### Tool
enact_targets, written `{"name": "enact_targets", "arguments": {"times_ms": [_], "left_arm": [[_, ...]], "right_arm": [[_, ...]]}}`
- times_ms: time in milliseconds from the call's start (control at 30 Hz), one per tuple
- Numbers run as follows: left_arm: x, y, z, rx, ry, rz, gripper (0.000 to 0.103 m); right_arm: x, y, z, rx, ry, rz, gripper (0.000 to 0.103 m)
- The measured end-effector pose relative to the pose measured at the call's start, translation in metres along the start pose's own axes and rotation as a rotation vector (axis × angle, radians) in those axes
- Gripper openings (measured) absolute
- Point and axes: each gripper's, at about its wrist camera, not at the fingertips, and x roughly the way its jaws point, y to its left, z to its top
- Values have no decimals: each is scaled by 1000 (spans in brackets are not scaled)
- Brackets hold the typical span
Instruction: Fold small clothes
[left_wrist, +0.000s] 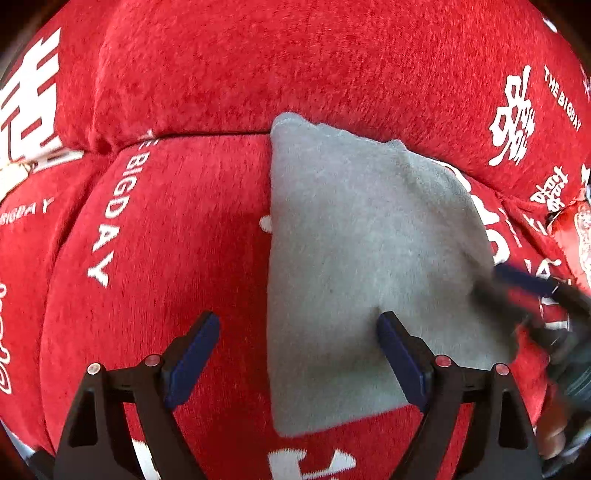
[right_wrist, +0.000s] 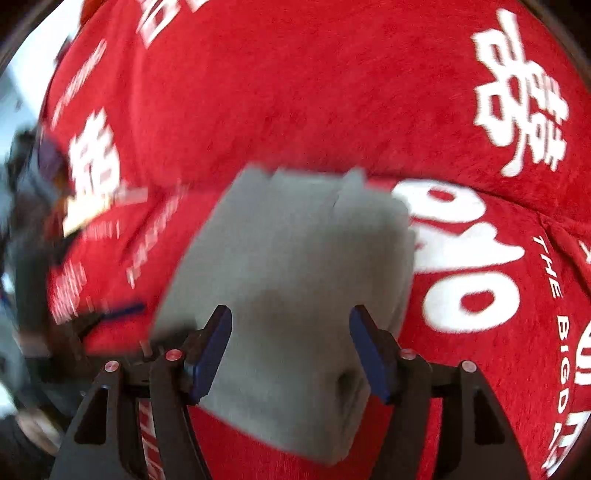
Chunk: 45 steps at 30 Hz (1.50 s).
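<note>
Left wrist view: the right claw (left_wrist: 517, 280) is a dark blur at the right edge, its jaws hard to make out there. The left claw (left_wrist: 299, 325) stands wide apart and grips nothing; one finger sits over the red sofa cover (left_wrist: 184, 221), the other over the folded grey cloth (left_wrist: 369, 240). The cloth lies flat on the seat cushion, a neat oblong reaching the crease below the backrest. White "THE BIGDAY" lettering dots the plush cover.

Right wrist view: motion blur smears everything. The claw's jaws stand apart above the grey cloth, pressing nothing. The left claw is only a dark smudge at the left edge.
</note>
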Motion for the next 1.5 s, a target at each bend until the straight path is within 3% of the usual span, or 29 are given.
{"name": "enact_targets", "arguments": {"times_ms": [100,133,233,300,433,467,833,1067,1100,1133,1167,1233,1333,1500], "left_arm": [[-12,13,-9,-9,14,-43,88],[-15,17,-9,-15,9,-48,88],[-13,25,12,-46,11,-60,88],[2,23,32,-65,71,-111,88],[30,9,58,-42,149,-164,88],[35,6,62,-41,161,-169,88],[70,-8,77,-39,212,-226,88],[84,-17,82,-45,212,-252,95],[83,-19,81,-41,201,-247,93],[81,-21,80,-28,186,-248,79],[78,-23,79,-8,172,-251,74],[69,-24,77,31,141,-253,53],[55,-25,74,61,126,-234,46],[22,-29,61,131,85,-175,45]], "right_arm": [[-10,4,-26,-54,-19,-88,70],[-17,-6,-30,-21,-17,-68,70],[-39,-51,-30,176,-71,32,76],[-36,-84,-20,309,-81,85,81],[-7,-118,-2,458,1,291,81],[0,-120,2,473,14,304,81],[55,-109,21,473,114,313,82],[67,-91,33,428,70,266,79],[67,-84,34,400,69,243,64],[65,-81,34,382,67,237,56],[61,-77,33,375,54,243,42],[53,-66,35,358,21,227,38],[41,-48,37,314,-10,186,36],[15,-15,36,259,-45,175,35]]}}
